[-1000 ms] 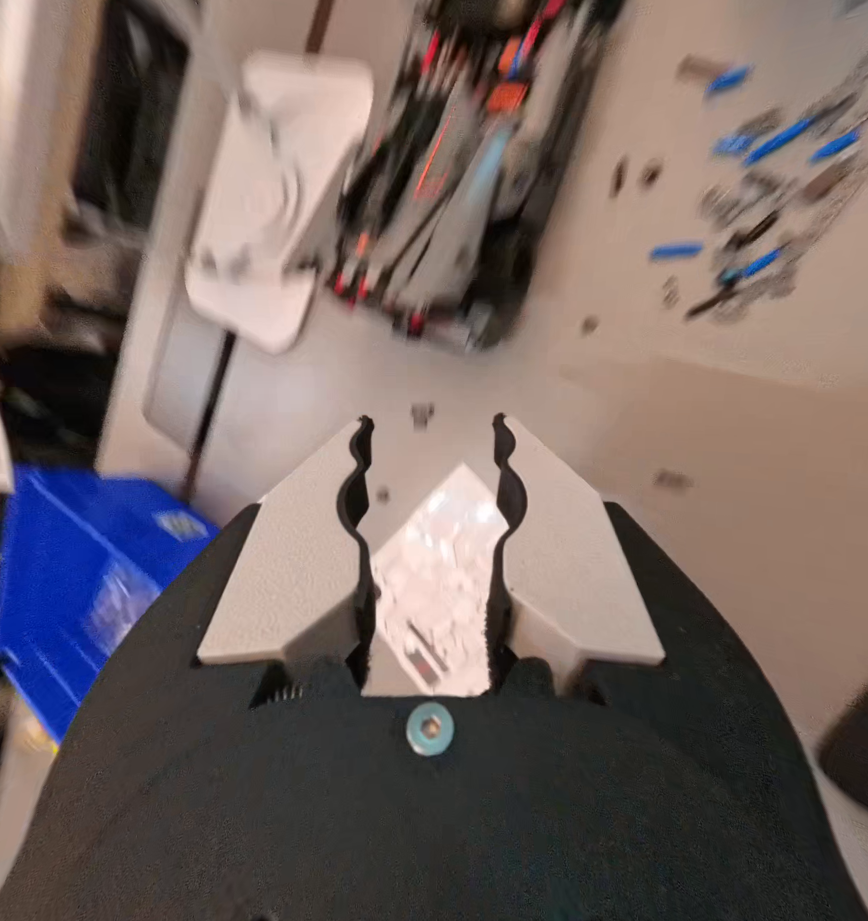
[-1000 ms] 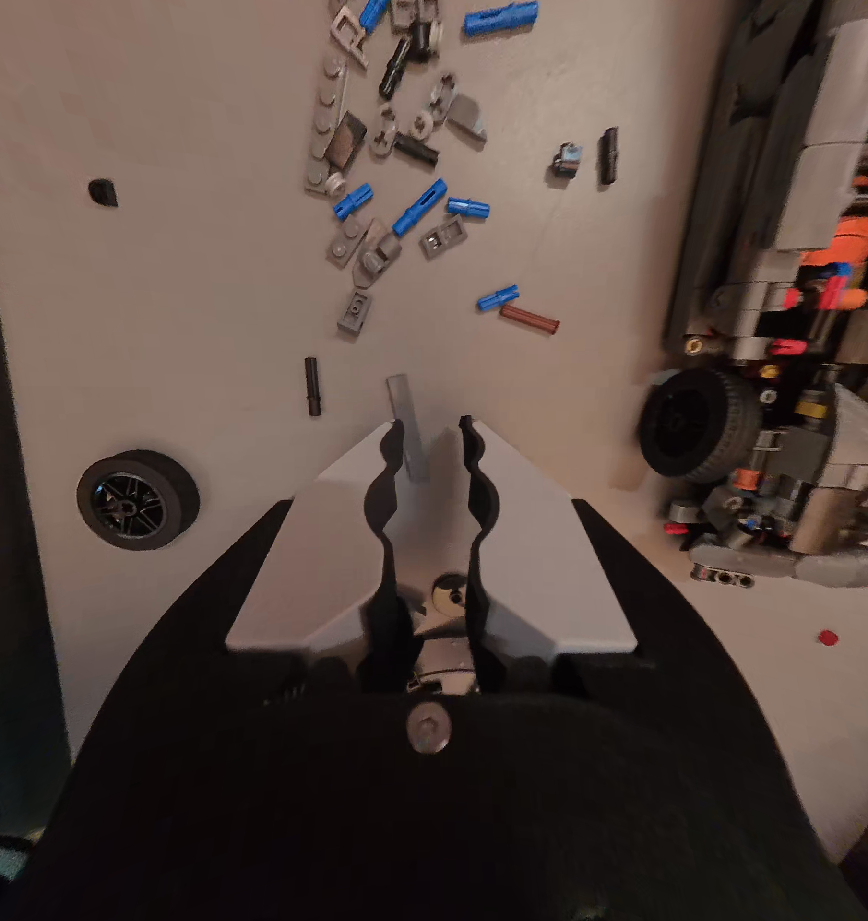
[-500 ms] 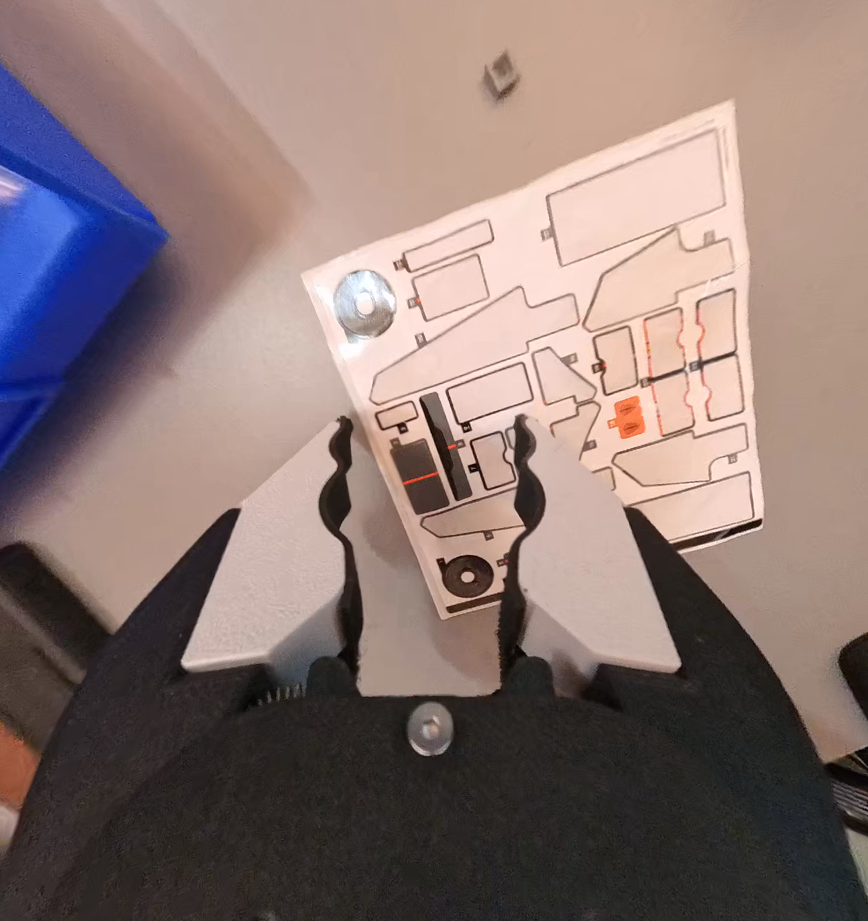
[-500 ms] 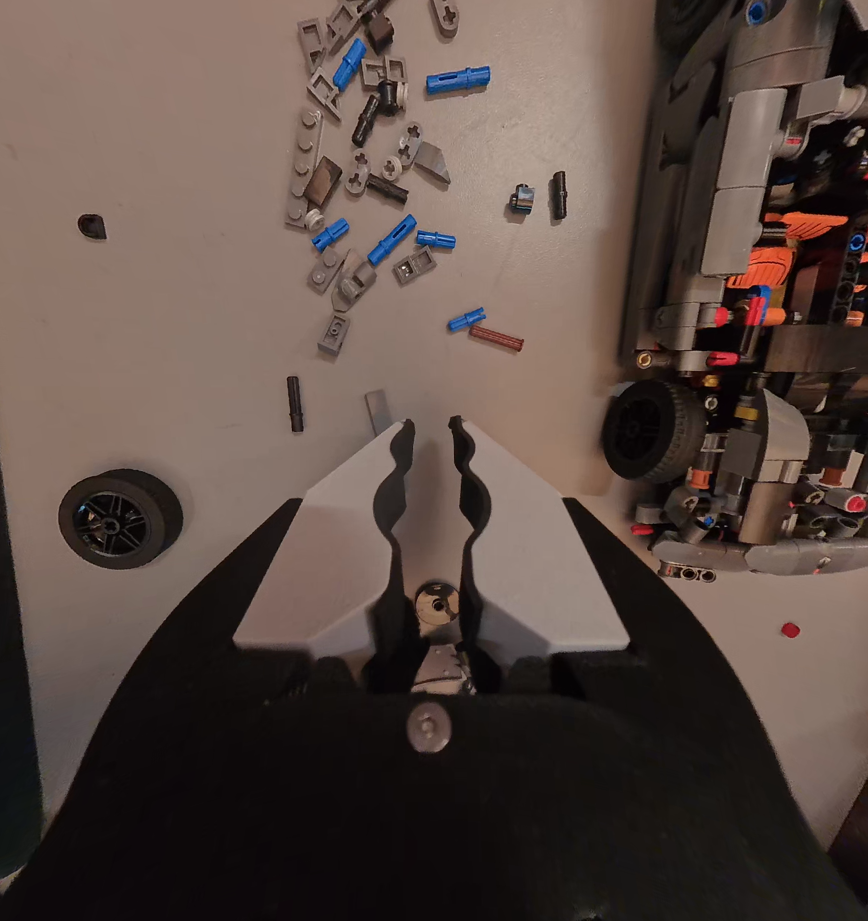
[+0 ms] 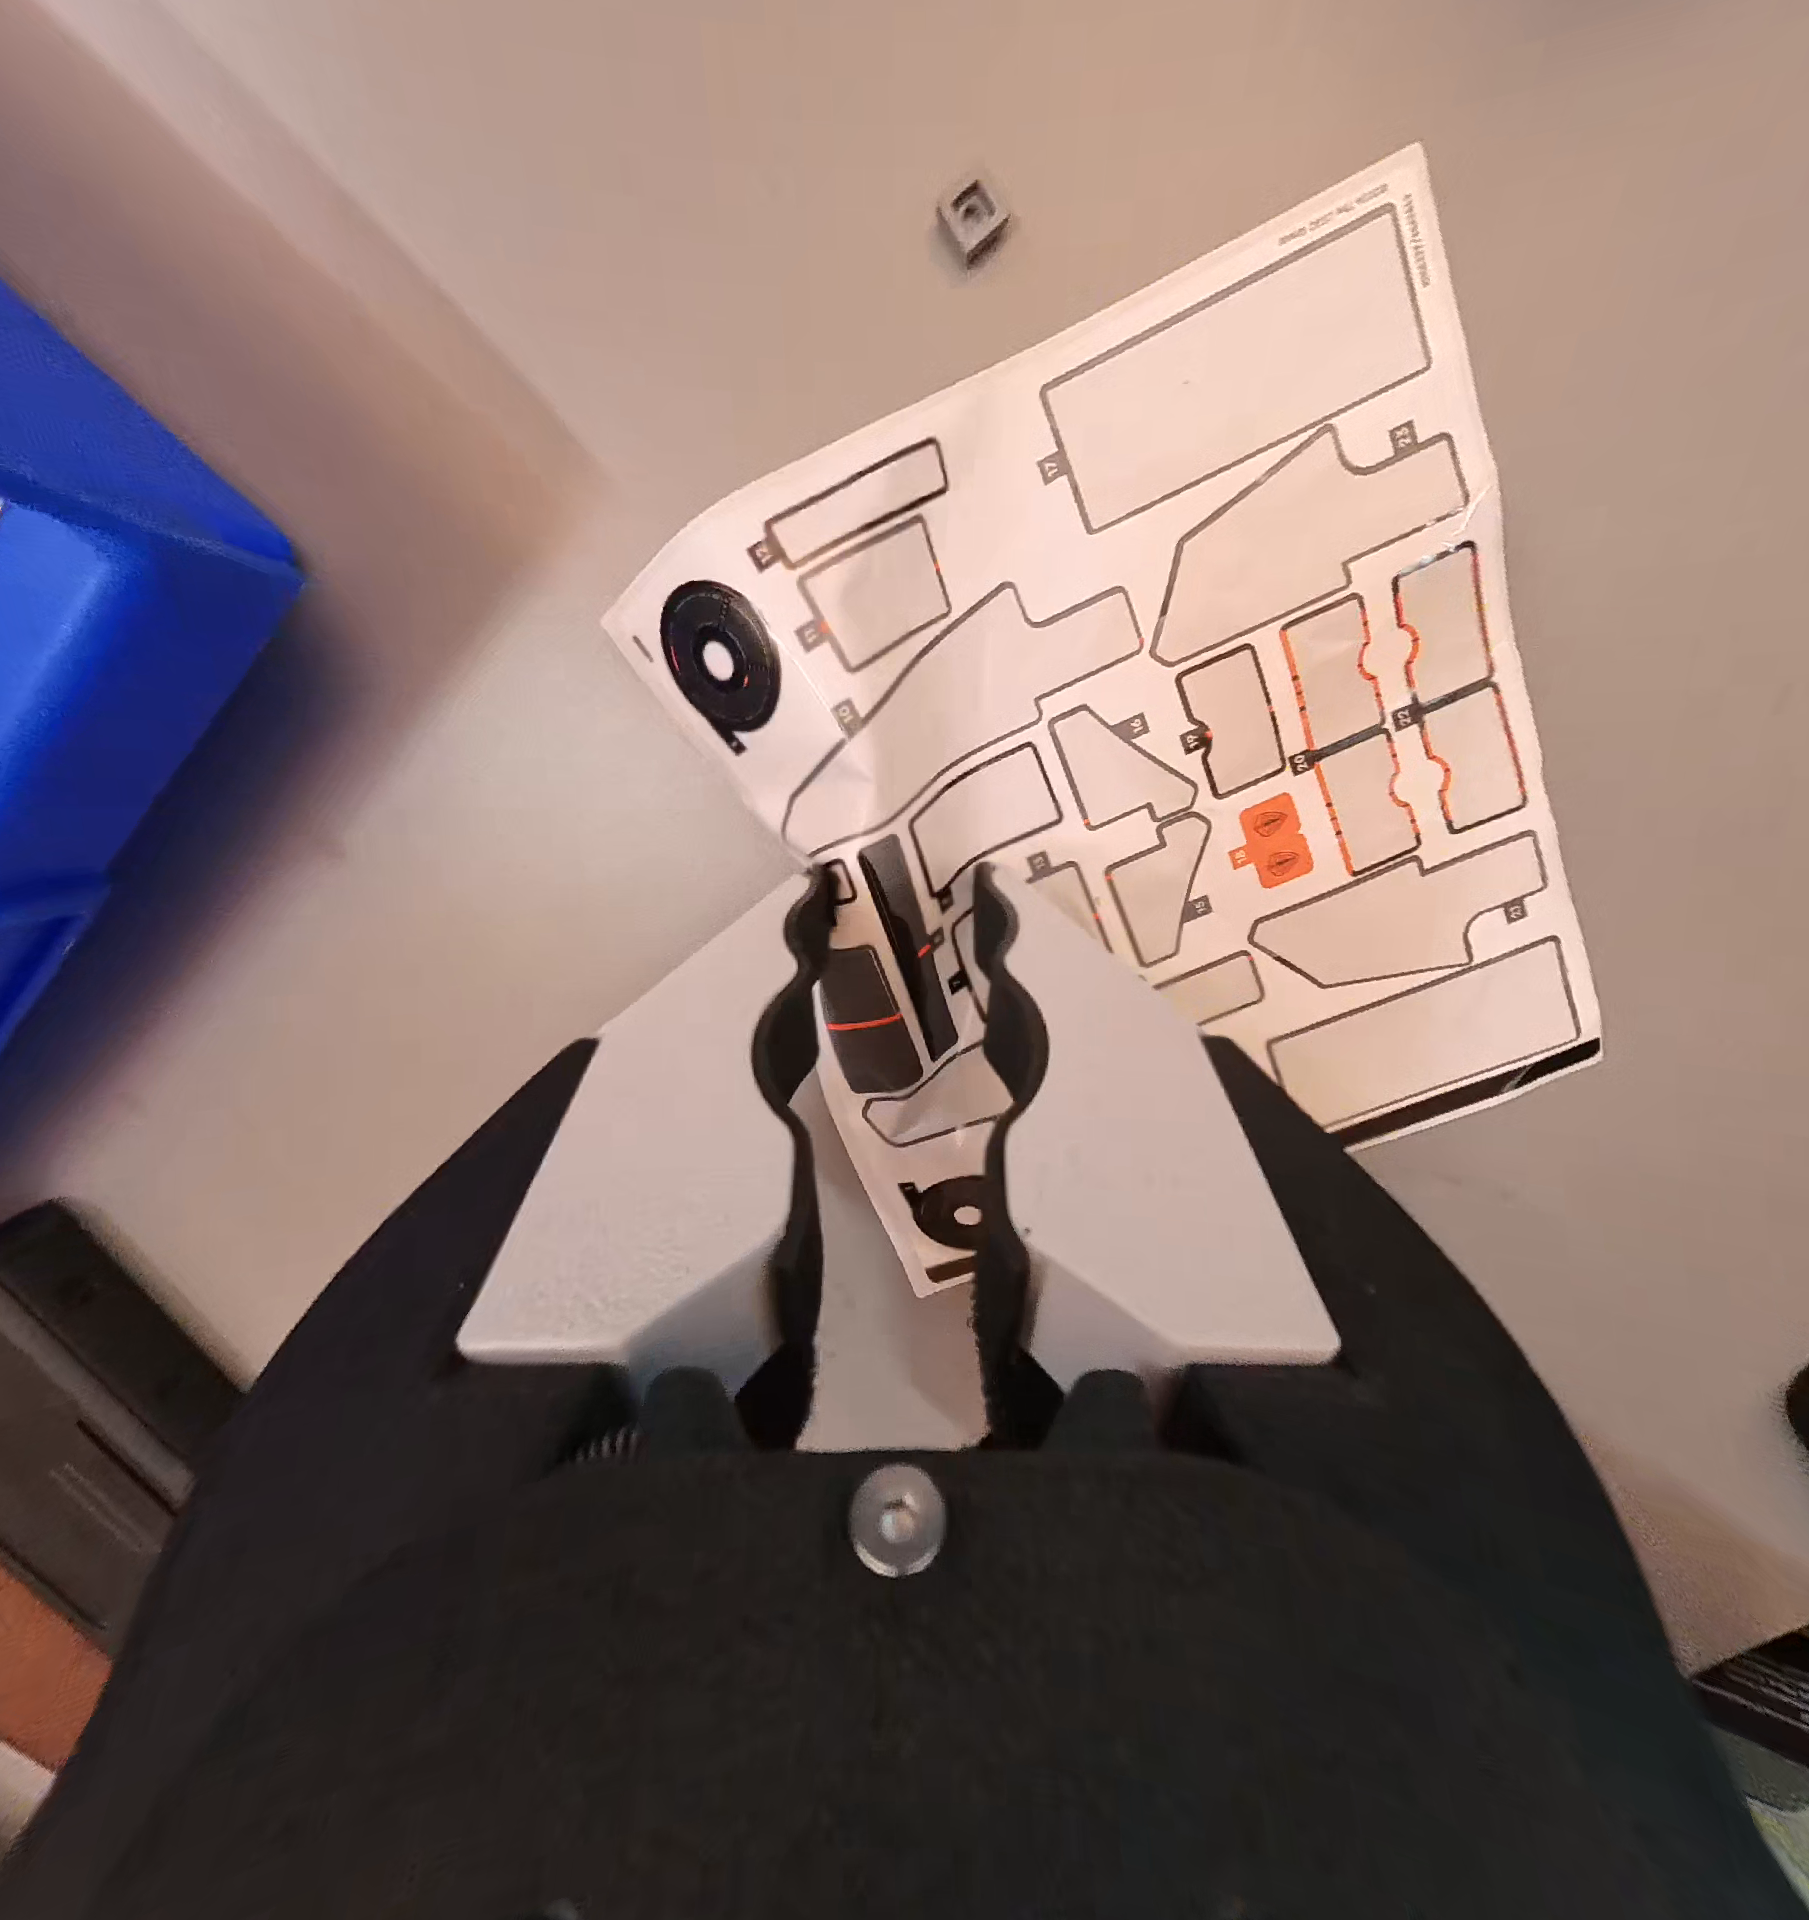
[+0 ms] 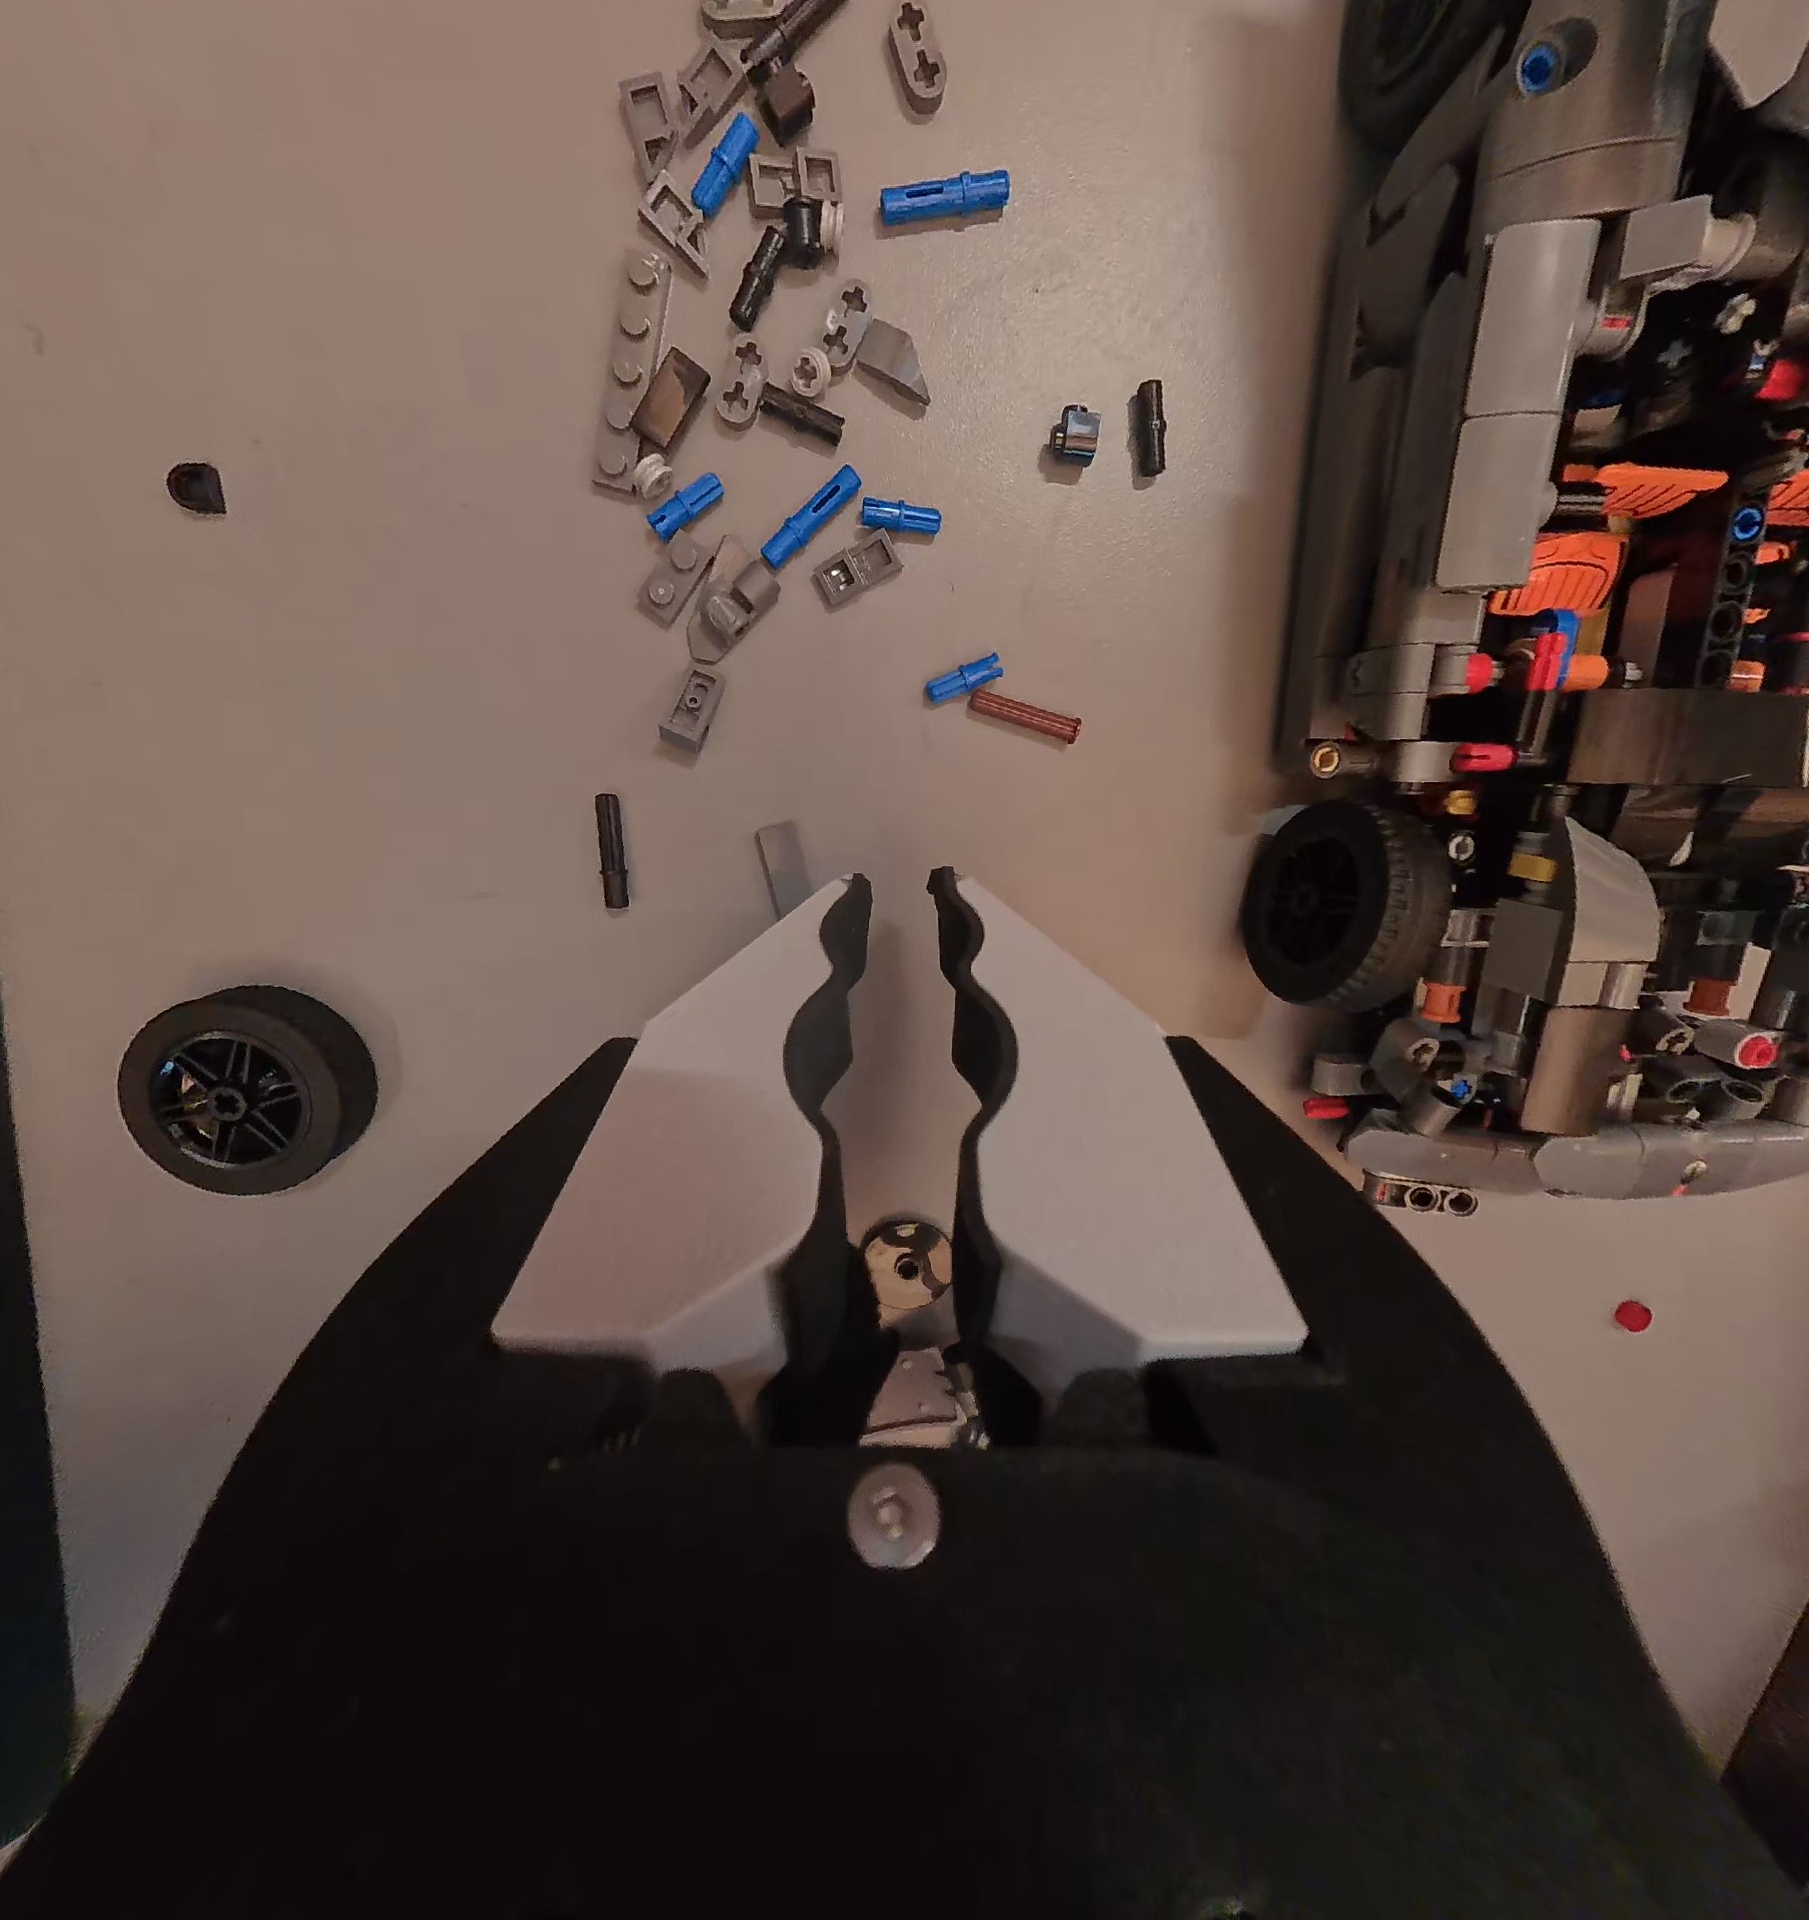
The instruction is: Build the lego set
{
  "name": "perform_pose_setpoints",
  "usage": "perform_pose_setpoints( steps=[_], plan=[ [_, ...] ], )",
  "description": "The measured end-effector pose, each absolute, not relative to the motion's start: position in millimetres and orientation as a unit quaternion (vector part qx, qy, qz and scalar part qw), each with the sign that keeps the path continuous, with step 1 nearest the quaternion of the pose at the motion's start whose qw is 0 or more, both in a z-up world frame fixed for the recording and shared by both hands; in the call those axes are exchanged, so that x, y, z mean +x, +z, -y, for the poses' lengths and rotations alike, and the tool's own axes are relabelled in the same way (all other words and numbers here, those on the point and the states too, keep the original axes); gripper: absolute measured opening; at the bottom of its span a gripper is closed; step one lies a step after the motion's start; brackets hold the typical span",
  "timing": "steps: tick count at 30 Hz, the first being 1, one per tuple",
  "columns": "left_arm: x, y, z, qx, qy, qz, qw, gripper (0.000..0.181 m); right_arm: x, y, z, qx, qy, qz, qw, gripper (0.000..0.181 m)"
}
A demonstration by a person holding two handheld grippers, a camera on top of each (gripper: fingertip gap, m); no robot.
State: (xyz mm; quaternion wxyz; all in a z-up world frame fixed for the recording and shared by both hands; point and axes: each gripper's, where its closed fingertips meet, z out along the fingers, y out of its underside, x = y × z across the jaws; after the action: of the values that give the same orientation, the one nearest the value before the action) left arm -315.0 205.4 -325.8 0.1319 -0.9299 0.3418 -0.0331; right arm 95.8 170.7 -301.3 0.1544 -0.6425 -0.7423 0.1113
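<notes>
A white sticker sheet (image 5: pixel 1295 644) lies on the pale table. Its lower left part is bent up and stands between the jaws of my left gripper (image 5: pixel 898 878), which has closed on it. In the right wrist view the partly built grey, black and orange lego car (image 6: pixel 1606 623) lies at the right, with a black wheel (image 6: pixel 1341 920) mounted on it. My right gripper (image 6: pixel 895 881) is nearly shut, with a small shiny round piece (image 6: pixel 905 1273) deep between its jaws. A flat grey tile (image 6: pixel 784 862) lies just left of its tips.
A blue bin (image 5: pixel 69 644) stands left of the sheet, and a small grey piece (image 5: pixel 973 223) lies beyond it. Loose grey, black and blue pieces (image 6: pixel 744 395) lie ahead of the right gripper. Also nearby are a loose wheel (image 6: pixel 245 1086), a black pin (image 6: pixel 611 847) and a red stud (image 6: pixel 1633 1316). One gripper's finger ends stand about 40 centimetres off the other's. To reach the black pin (image 6: pixel 611 847) in a straight line is about 6 centimetres for my right fingers, about 40 centimetres for my left.
The left gripper swung from the car to the sticker sheet and its jaws narrowed on the sheet's left edge, which buckled upward. The right jaws narrowed a little and shifted right of the grey tile.
</notes>
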Motion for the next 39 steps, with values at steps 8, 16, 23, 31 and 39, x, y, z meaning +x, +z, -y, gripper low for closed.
perform_pose_setpoints(
  steps=[8,16,23,31,39],
  plan=[
    [-295,-289,-205,-0.912,-0.055,-0.371,0.165,0.000,78,-274,-168,-0.633,0.157,0.729,0.207,0.012],
    [-228,-168,-200,-0.855,-0.133,-0.388,0.319,0.000,29,-200,-139,-0.594,0.315,0.674,0.307,0.024],
    [-136,-62,-186,-0.748,-0.236,-0.360,0.505,0.000,6,-159,-134,-0.601,0.457,0.567,0.330,0.047],
    [-62,-63,-161,-0.689,-0.357,-0.361,0.517,0.000,-6,-138,-125,-0.568,0.560,0.502,0.334,0.072],
    [-42,-90,-163,-0.684,-0.386,-0.356,0.506,0.000,2,-124,-134,-0.552,0.580,0.471,0.370,0.002]
  ],
)
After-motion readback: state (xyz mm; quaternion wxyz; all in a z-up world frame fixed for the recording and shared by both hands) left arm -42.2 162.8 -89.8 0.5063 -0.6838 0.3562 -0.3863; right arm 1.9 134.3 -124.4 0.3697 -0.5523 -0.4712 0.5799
